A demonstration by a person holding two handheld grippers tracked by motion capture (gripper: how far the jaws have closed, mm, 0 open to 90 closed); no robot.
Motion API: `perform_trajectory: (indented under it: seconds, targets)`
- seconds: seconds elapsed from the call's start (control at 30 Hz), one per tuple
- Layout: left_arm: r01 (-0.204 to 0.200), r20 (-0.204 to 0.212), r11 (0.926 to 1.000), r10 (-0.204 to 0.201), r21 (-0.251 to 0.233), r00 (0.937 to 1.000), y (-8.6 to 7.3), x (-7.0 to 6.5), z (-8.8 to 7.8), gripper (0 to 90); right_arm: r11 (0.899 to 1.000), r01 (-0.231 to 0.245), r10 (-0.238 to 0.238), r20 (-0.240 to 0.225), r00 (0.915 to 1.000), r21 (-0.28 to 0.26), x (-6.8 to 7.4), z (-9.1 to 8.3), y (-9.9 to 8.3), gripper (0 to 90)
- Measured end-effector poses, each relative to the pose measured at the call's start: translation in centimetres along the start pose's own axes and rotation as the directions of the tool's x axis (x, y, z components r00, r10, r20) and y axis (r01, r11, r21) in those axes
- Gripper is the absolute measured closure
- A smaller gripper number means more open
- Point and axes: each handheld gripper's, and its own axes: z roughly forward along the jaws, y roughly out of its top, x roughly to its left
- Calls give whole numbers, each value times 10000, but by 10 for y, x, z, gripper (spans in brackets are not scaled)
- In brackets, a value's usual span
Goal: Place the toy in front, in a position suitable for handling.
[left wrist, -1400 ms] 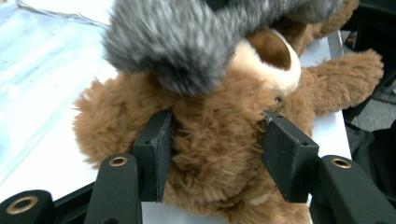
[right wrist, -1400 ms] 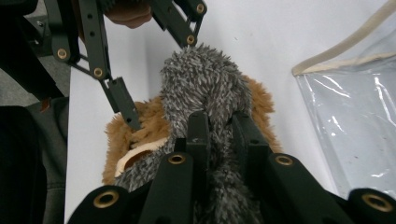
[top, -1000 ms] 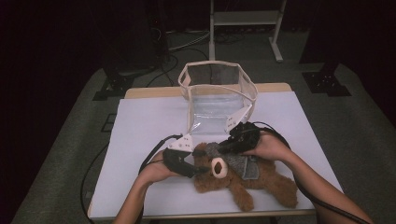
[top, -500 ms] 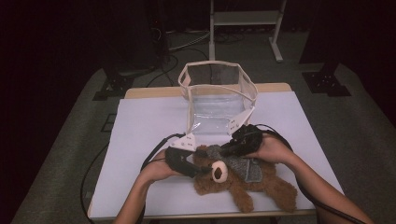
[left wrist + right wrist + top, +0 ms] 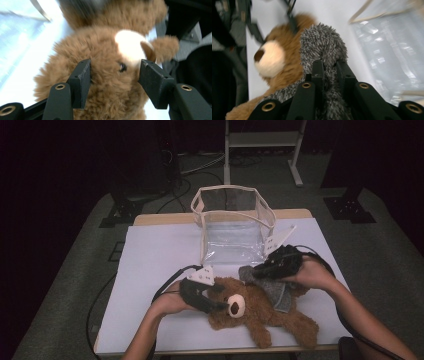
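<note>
Brown teddy bear (image 5: 260, 312) lies on its back near the front edge of the table (image 5: 155, 255), head toward the person's left, legs toward the front right corner. In the left gripper view the bear (image 5: 107, 82) has its head between the two black jaws, pads pressed into the fur on either side of the face near the white muzzle, so the left gripper (image 5: 113, 72) is partly closed and clamped on the head. From the high view the left gripper (image 5: 220, 306) sits right at the bear's head, the left hand (image 5: 172, 302) behind it, cable trailing back. A grey fuzzy cloth (image 5: 272, 287), probably a piece of doll clothing though the blur makes that hard to confirm, lies over the bear's chest. The right gripper (image 5: 329, 68) has its jaws nearly together and pinches a bunched fold of that grey cloth (image 5: 322, 42), lifted clear above the bear (image 5: 279, 60). In the high view the right gripper (image 5: 257, 272) is over the bear's upper body, right hand (image 5: 312, 272) behind it. Beyond the bear, toward the back of the table, stands a clear plastic bag (image 5: 232, 227) with beige trim, upright and open at the top, apart from the bear. The table has a white top; dark floor and a metal stand (image 5: 262, 140) lie behind.
</note>
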Motion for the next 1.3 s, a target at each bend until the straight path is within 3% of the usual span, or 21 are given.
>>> perform_trajectory:
  seconds: [0.07, 0.1, 0.17, 0.27, 0.37, 0.4, 0.43, 0.47, 0.67, 0.8, 0.9, 1.03, 1.07, 1.17, 1.23, 1.3]
  targets:
    - [131, -89, 9985, -136, -530, 9999, 8, 4, -6, 425, 10000, 5, -2, -270, 9996, 96, 4, 9, -2, 776]
    - [123, -135, 9985, -131, -538, 9998, 11, 5, -6, 425, 9998, 54, -46, -455, 9990, 183, 7, 15, -3, 776]
    - [-43, -186, 9998, 40, -172, 9998, 16, 7, -1, 419, 9995, 224, -209, -593, 9980, 238, 12, 21, -4, 776]
    - [40, 115, 10000, -41, 87, 9999, 16, 7, 9, 405, 9996, 261, -255, -557, 9981, 93, 13, 15, -5, 775]
    - [-49, 206, 9993, 42, 358, 9998, 13, 5, 8, 430, 9998, 34, -38, -244, 9997, -187, 7, -5, -12, 775]
    - [-90, 243, 9990, 79, 445, 9997, 12, 4, 8, 433, 9991, -132, 136, 96, 9999, -396, 1, -22, -19, 775]
    - [-70, 235, 9990, 60, 452, 9997, 11, 3, 8, 433, 9991, -132, 136, 96, 9999, -396, 1, -22, -19, 775]
    - [-108, 250, 9986, 96, 509, 9996, 11, 3, 8, 434, 9974, -301, 332, 464, 9984, -659, -4, -39, -25, 776]
    - [-275, 322, 9968, 252, 747, 9992, 13, 1, 8, 436, 9920, -563, 681, 1032, 9923, -1130, -7, -70, -33, 775]
    - [-286, 327, 9962, 260, 822, 9991, 14, 1, 8, 435, 9958, -611, 662, 763, 9949, -682, -7, -53, -39, 775]
    - [-330, 251, 9959, 310, 838, 9992, 20, 3, 4, 418, 9965, -659, 662, 35, 9978, -523, -1, -23, -43, 776]
    - [-173, 284, 9998, 175, -59, 9994, 35, 11, -2, 417, 9956, -665, 642, -369, 9973, -667, 6, -8, -43, 777]
    - [-147, 201, 9999, 147, -5, 9997, 38, 12, -1, 417, 9961, -544, 514, -440, 9977, -691, 9, -4, -42, 777]
    - [-287, 131, 9937, 275, 1084, 9995, 40, 15, 13, 419, 9961, -443, 413, -411, 9983, -768, 13, -4, -42, 777]
    - [-40, 501, 9944, -13, 1054, 9987, 36, 16, 20, 426, 9940, -571, 528, -483, 9974, -931, 12, -9, -47, 778]
    - [-40, 497, 9948, -10, 1016, 9988, 34, 16, 19, 441, 9927, -630, 591, -409, 9974, -1033, 10, -17, -53, 778]
